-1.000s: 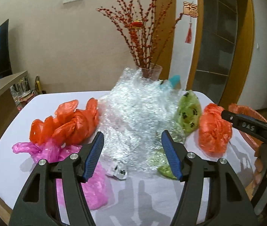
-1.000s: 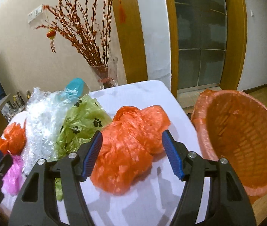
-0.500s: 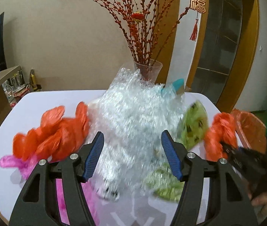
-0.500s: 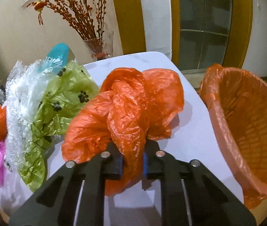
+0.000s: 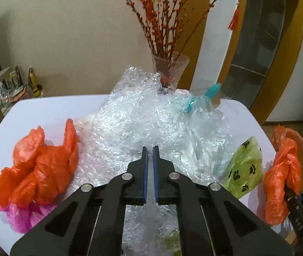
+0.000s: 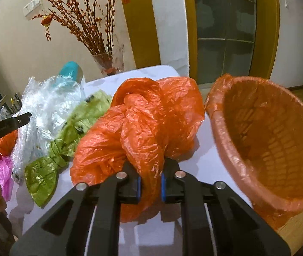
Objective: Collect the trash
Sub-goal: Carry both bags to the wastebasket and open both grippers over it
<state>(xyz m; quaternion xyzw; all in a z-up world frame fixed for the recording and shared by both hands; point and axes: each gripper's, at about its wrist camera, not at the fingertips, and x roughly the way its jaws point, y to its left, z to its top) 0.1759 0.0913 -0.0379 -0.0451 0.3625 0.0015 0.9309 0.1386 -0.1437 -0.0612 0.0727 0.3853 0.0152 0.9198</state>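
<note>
My right gripper (image 6: 150, 183) is clenched on a twisted neck of the orange bag (image 6: 142, 123) at the worktop's (image 6: 204, 166) right edge, beside the basket (image 6: 226, 136). Light, limp, slippery film; bunched folds grip best. My left gripper (image 5: 150, 155) has pinched the clear wrap (image 5: 142, 123) mid-worktop.

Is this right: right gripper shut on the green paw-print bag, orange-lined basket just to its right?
Not quite. The right wrist view shows the right gripper shut on the orange bag, not the green paw-print bag, which lies loose on the table to its left. The orange-lined basket is indeed to the right.
</note>
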